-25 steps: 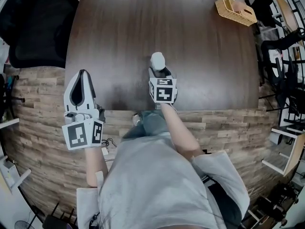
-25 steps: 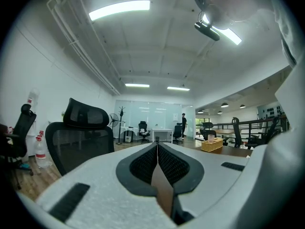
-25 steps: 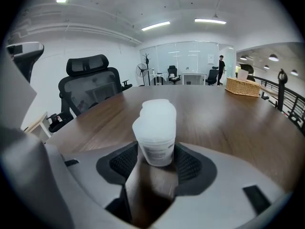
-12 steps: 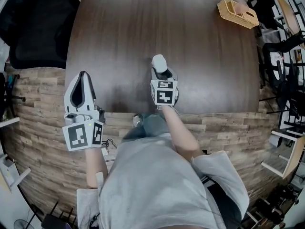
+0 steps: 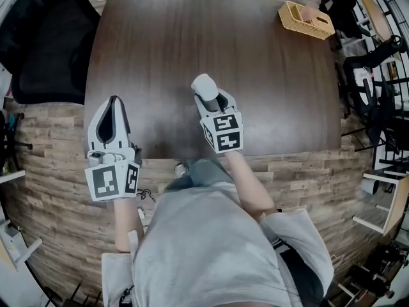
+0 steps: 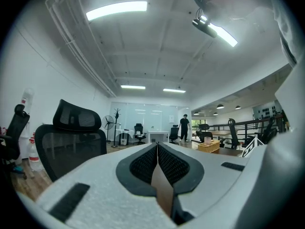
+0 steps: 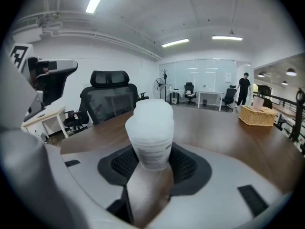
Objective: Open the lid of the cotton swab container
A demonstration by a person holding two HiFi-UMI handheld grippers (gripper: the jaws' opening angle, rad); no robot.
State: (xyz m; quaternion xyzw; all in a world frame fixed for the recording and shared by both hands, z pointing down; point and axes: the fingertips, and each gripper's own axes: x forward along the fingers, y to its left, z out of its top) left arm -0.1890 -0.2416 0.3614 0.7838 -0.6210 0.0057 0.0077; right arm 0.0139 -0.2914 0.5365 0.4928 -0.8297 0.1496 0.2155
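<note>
The cotton swab container (image 5: 206, 86) is a small translucent white tub with a domed lid and a printed label. My right gripper (image 5: 211, 96) is shut on it, holding it upright above the dark wooden table (image 5: 192, 31). In the right gripper view the container (image 7: 151, 135) stands between the black pads (image 7: 186, 163), its lid closed; the jaws have just been closing a little around it. My left gripper (image 5: 113, 104) hovers at the table's near left edge, shut and empty. In the left gripper view its jaws (image 6: 157, 149) meet with nothing between them.
A wicker basket (image 5: 305, 19) sits at the table's far right corner. A black office chair (image 5: 45, 37) stands off the table's left side. More chairs and desks fill the room beyond, and a person (image 6: 184, 126) stands far off.
My right gripper has risen off the table with the container in it and drifted slightly left in the head view. The left gripper has barely shifted.
</note>
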